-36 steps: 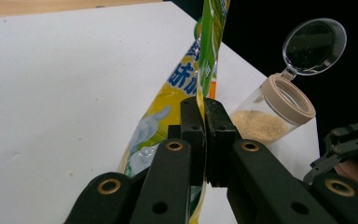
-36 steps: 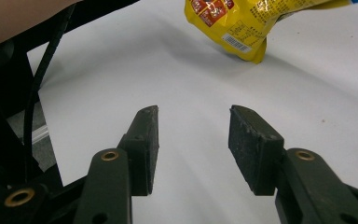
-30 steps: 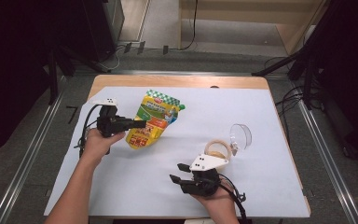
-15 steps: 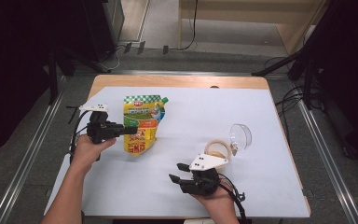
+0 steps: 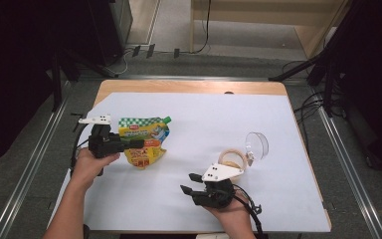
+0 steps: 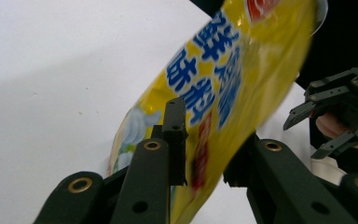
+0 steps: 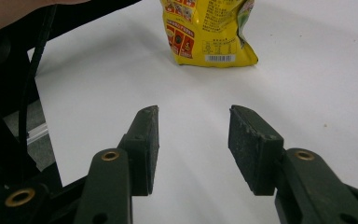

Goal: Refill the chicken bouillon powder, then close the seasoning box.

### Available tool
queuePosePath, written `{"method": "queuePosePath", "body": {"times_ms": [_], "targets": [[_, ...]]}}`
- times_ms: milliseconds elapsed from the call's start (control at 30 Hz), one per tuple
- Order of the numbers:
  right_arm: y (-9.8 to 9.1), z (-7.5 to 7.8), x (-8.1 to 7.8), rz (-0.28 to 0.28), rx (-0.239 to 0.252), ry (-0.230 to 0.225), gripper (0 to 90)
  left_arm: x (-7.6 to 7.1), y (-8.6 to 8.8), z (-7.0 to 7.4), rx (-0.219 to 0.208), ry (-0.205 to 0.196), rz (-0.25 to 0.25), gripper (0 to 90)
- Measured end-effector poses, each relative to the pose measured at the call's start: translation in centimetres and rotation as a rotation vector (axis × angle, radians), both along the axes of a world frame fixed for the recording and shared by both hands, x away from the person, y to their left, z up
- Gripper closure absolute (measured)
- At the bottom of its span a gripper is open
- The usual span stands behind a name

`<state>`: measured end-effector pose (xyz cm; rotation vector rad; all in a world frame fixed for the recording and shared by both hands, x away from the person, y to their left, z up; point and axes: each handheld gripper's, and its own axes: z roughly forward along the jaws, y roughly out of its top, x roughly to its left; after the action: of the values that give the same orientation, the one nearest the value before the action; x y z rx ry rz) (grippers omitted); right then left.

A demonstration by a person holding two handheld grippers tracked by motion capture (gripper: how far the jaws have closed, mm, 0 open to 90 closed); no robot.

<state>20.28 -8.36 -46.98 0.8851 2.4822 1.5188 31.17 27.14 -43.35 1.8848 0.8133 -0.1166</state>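
Two jaws of the left gripper (image 5: pixel 138 144), just opened, are seen apart around the yellow pouch (image 5: pixel 144 142) at the left of the surface (image 5: pixel 278 199), so release is judged underway and withdrawal needed, while the right gripper (image 5: pixel 188 182) is held open, empty.

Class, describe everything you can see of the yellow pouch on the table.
The yellow pouch is a glossy, flexible-looking spouted bag with a green top band, a green cap at its corner, blue characters and red panels. It lies on the white sheet at the table's left. The left gripper has it between its jaws, which have just been opening.
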Motion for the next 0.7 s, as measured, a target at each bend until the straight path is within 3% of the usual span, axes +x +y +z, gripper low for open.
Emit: {"method": "queuePosePath", "body": {"times_ms": [200,300,500,700], "targets": [[-0.1,0.0,0.1,-0.004,-0.002,-0.003,54.5,-0.3,0.2,1.0,-0.025,-0.035,0.007,66.3],[-0.2,0.0,0.2,-0.005,-0.006,0.000,54.6,-0.4,0.4,1.3,-0.029,-0.044,0.030,55.4],[-0.1,0.1,0.6,0.003,-0.050,0.030,55.6,-0.4,0.2,2.5,0.001,-0.035,0.036,49.2],[-0.3,0.5,0.8,0.014,-0.056,0.040,56.5,-0.3,0.0,3.8,0.050,-0.030,0.061,46.5]]}}
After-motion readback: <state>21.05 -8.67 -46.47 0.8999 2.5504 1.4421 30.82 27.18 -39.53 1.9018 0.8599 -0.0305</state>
